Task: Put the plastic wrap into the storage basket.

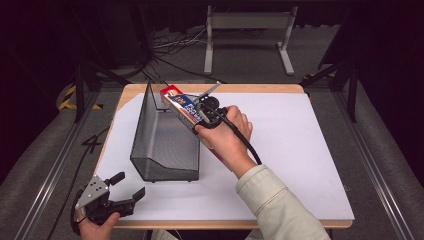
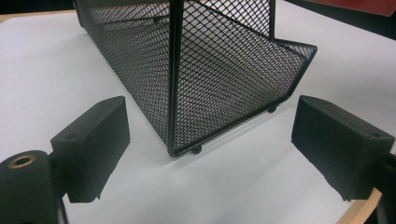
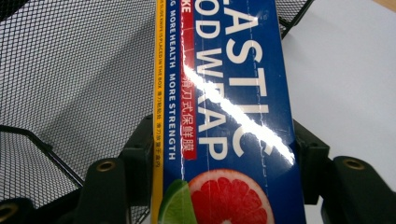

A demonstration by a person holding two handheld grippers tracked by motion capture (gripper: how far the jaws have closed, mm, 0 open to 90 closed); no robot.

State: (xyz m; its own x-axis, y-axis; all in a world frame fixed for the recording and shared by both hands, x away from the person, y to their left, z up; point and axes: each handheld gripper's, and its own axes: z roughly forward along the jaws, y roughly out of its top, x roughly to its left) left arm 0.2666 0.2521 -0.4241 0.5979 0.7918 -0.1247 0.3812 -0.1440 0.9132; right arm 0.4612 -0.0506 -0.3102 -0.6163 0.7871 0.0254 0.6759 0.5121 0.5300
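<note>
Box: long plastic wrap box [image 1: 186, 111], blue with a red end, a yellow edge strip and a grapefruit and lime picture; it is held tilted above the table, its far end up over the rim of the basket.
Box up close: in the right gripper view the box [image 3: 233, 116] runs lengthwise away between the two black jaws, with the mesh behind it to the left.
Right gripper: right gripper [image 1: 206, 116] is clamped across the width of the box, one jaw on each long side; the person's hand wraps the handle and a cable trails back over the wrist.
Basket: black wire mesh basket [image 1: 165, 137] stands on the white sheet, a tall narrow holder with a high back wall and a low front; it sits left of the right hand.
Left gripper: left gripper [image 1: 120, 192] rests at the near left corner of the table, jaws spread apart with nothing between them, pointing toward the basket.
Left gripper's outlook: the basket's near corner [image 2: 219, 79] stands ahead between the parted jaws, not touched by them.
Table: white sheet [image 1: 300, 150] covers a wooden top.
</note>
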